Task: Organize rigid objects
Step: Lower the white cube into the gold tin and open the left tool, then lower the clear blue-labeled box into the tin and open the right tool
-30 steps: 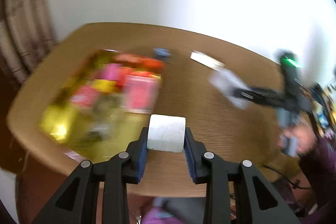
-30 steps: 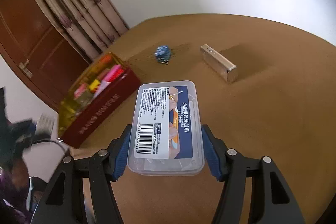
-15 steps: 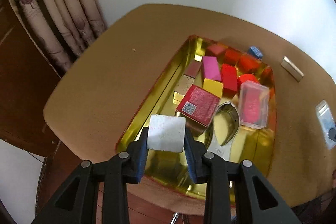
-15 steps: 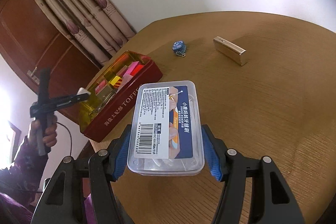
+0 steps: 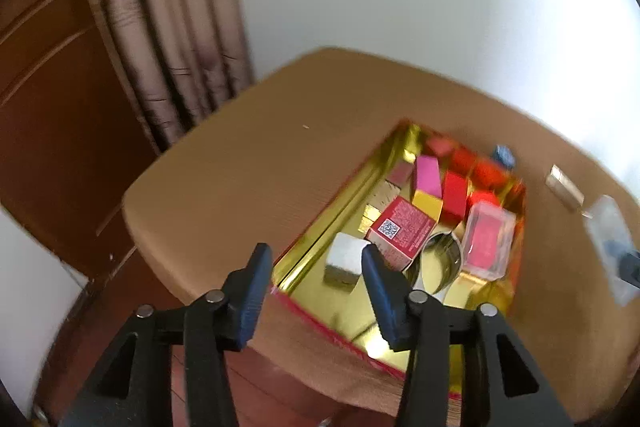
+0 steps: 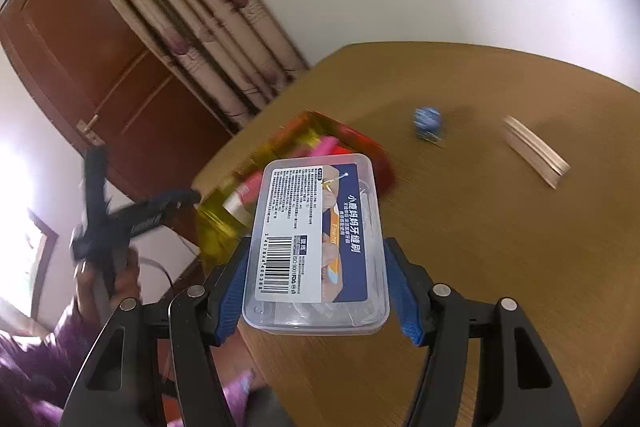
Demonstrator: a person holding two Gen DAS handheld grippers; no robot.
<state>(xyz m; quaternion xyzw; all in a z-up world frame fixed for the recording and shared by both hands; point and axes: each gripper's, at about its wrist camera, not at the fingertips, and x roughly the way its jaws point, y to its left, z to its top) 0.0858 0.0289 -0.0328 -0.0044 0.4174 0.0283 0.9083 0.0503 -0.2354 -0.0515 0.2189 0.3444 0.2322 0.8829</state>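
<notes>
Over the gold tin [image 5: 316,291] at the desk [image 5: 248,179] edge: left gripper [image 5: 316,295] fingers have just been opening, now spread with a gap on both sides of the white cube [image 5: 344,263]. Cube sits low in the tin's near corner, beside a red box [image 5: 400,233]. Right gripper [image 6: 316,291] fingers [image 6: 232,291] are clamped on the sides of a clear plastic case [image 6: 320,247], held above the desk near the tin.
</notes>
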